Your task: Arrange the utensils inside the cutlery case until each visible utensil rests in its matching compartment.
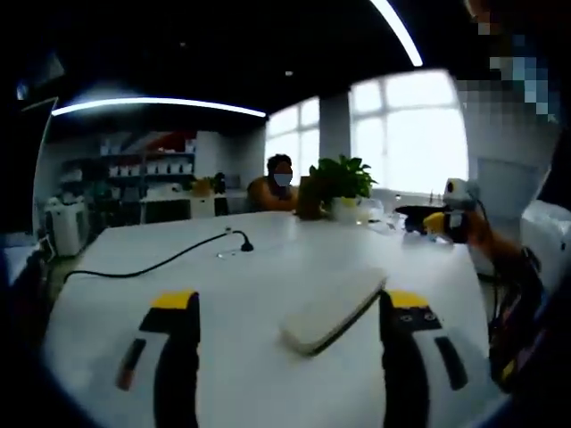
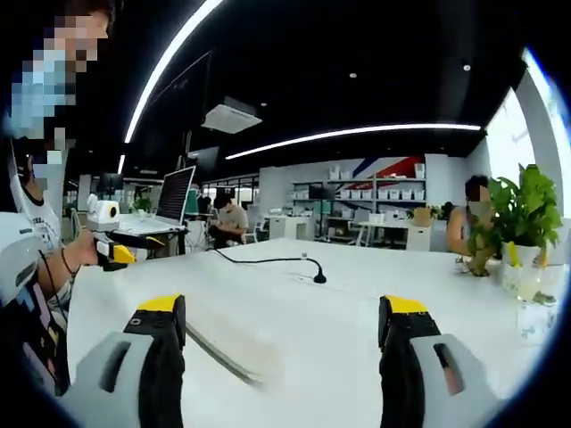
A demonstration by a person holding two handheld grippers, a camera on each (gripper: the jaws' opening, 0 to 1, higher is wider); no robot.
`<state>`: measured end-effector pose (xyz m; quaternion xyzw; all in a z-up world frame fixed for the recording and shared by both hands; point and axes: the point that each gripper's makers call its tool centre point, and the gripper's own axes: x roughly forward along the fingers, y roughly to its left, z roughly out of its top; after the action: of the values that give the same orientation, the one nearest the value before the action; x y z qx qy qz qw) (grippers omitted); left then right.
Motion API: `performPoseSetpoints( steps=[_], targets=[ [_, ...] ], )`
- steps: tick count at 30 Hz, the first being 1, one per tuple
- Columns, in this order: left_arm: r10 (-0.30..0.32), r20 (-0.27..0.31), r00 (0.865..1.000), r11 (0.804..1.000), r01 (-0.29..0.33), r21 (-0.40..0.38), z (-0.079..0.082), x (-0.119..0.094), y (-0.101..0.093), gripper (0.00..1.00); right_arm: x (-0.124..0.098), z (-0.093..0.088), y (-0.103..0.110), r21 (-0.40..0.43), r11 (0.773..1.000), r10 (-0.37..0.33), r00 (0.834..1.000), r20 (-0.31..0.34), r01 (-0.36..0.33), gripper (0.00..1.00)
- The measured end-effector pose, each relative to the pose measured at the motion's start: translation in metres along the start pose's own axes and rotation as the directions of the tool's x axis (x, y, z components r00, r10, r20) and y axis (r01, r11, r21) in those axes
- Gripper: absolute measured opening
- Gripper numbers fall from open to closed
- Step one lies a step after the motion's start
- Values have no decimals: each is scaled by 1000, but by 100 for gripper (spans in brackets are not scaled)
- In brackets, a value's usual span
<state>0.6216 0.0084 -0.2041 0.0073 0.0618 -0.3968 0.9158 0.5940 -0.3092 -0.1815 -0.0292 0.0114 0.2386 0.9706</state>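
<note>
Cutlery case closed on table.
Cutlery case (image 1: 335,309) lies between the wide-spread left gripper (image 1: 290,334); right gripper (image 2: 284,343) wide, holding nothing, case edge (image 2: 223,352) between.

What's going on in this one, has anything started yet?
A person holds a gripper in each hand over a white table. The closed cutlery case lies flat between the open jaws of the left gripper, untouched. The right gripper is open too, holding nothing. No utensils are out; a black cable crosses the table and a potted plant stands behind.
</note>
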Motion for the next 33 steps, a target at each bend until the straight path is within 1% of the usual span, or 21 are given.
performPoseSetpoints(
  steps=[1,2,5,6,9,12,14,15,16,18,19,21,24,27,29,30,31,33],
  targets=[
    [11,19,1000,1000,-11,-2,5,-4,-1,98,-4,0,0,-9,1000,-11,1000,0,11,97],
    [29,46,999,1000,-29,-5,12,-8,-1,100,-7,1,-1,-11,1000,-24,1000,5,24,97],
    [51,68,996,999,-52,4,22,-20,-5,100,-20,6,-7,-13,996,-83,996,25,83,99],
    [63,74,995,998,-64,9,25,-24,-4,100,-25,7,-12,-23,992,-123,992,25,124,99],
    [107,95,990,994,-110,21,32,-36,1,100,-38,2,-22,-85,973,-215,977,2,215,99],
    [159,124,980,987,-161,7,37,-47,6,100,-53,1,-29,-103,955,-278,960,9,278,99],
    [239,148,960,971,-237,-34,38,-53,17,100,-59,2,-30,-100,953,-287,958,15,287,99],
    [253,168,953,967,-250,-43,39,-55,19,100,-63,2,-32,-97,949,-298,954,20,299,99],
    [245,164,956,969,-240,-51,38,-56,18,100,-66,3,-34,-95,946,-309,951,24,310,99],
    [245,164,956,969,-237,-69,37,-59,18,100,-71,4,-37,-98,940,-326,945,27,327,99],
    [247,168,954,969,-240,-62,37,-60,15,100,-74,5,-38,-99,937,-334,942,30,335,99],
    [260,167,951,966,-258,-33,37,-61,12,100,-78,12,-43,-75,924,-371,927,61,375,99],
    [261,174,950,965,-264,-6,38,-63,7,100,-78,15,-40,-85,920,-378,923,71,383,99],
    [257,172,951,966,-260,-4,37,-66,4,100,-80,12,-41,-102,912,-392,918,59,397,99],
    [273,170,947,961,-277,1,34,-69,5,100,-82,7,-41,-97,912,-397,917,40,399,99],
    [282,160,946,958,-287,12,31,-71,7,100,-84,5,-41,-94,912,-397,917,34,399,99],
    [283,145,948,957,-290,26,27,-73,8,100,-87,3,-41,-86,912,-400,916,30,401,99],
    [292,127,948,954,-298,30,23,-78,11,100,-93,-1,-42,-77,907,-413,910,35,414,99]
  ],
)
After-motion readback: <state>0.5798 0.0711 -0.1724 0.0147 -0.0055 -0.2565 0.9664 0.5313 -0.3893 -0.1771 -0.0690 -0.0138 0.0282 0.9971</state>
